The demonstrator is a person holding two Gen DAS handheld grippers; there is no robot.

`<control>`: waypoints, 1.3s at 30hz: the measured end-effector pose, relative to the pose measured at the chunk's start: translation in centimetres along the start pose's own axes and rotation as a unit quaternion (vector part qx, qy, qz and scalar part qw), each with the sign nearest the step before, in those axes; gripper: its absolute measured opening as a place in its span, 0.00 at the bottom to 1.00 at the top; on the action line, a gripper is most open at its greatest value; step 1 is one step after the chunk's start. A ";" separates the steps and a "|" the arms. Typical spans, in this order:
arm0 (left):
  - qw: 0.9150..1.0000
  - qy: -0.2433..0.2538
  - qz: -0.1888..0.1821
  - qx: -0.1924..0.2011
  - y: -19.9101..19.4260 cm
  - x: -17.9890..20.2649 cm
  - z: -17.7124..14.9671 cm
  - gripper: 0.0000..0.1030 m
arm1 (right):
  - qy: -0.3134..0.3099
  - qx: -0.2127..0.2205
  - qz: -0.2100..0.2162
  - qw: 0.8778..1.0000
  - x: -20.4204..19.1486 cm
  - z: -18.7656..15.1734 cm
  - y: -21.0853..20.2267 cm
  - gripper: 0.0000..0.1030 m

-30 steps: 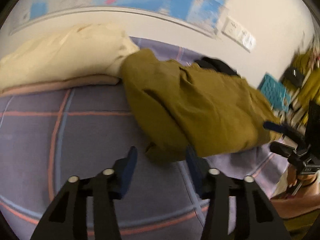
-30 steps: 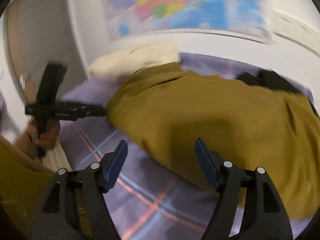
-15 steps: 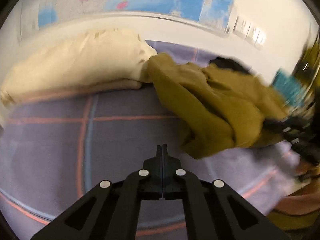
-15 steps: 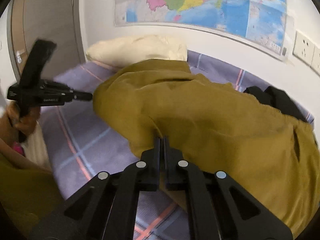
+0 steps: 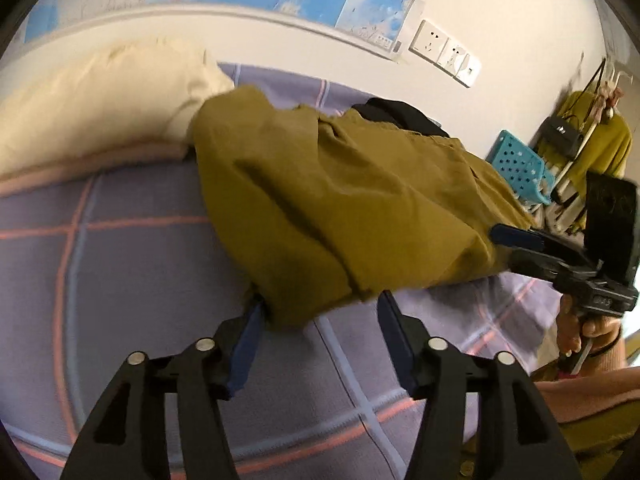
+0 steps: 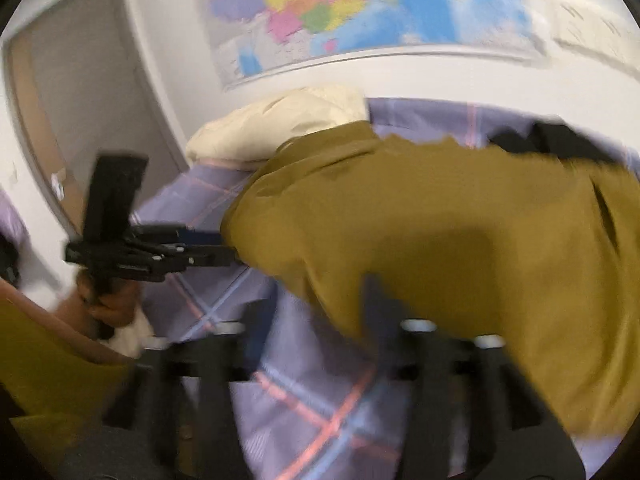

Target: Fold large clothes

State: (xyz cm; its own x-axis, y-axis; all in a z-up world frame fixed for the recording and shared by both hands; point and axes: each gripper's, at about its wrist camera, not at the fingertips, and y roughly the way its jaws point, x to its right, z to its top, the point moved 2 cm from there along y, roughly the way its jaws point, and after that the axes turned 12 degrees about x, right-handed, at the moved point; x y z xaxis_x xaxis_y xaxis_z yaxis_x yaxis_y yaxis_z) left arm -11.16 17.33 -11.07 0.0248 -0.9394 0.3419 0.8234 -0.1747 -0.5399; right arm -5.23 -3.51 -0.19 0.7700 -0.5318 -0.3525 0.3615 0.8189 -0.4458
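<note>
**Two grippers open at the edge of the big yellow cloth**

A big mustard-yellow cloth garment (image 5: 344, 200) lies in a bumpy heap on the purple bed sheet with pink and blue lines (image 5: 120, 280). A soft cream pillow (image 5: 100, 100) sits just beside it. The left gripper (image 5: 320, 332) has just been opening, and a corner of the cloth hangs between its blue pads, not squeezed. The right gripper (image 6: 316, 320) has just been opening too, at the cloth's near edge. It looks blurry.

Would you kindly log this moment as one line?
left tongs: just opened, straddling garment hem | right tongs: just opened, at edge | olive garment: heaped on bed
</note>
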 end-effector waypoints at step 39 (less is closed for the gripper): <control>0.981 -0.192 -0.026 0.008 6.0 0.5 3.3 0.89 | 0.377 0.131 -0.221 0.890 17.3 -5.6 -9.1 0.91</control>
State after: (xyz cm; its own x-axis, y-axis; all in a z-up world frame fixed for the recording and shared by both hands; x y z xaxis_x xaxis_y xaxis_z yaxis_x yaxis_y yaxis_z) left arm -4.32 16.80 -11.61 0.1911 -0.7488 0.6347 0.8383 -0.2119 -0.5024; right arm 1.88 -21.39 -6.84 -0.0131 -0.7266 -0.6870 0.7278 0.4641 -0.5048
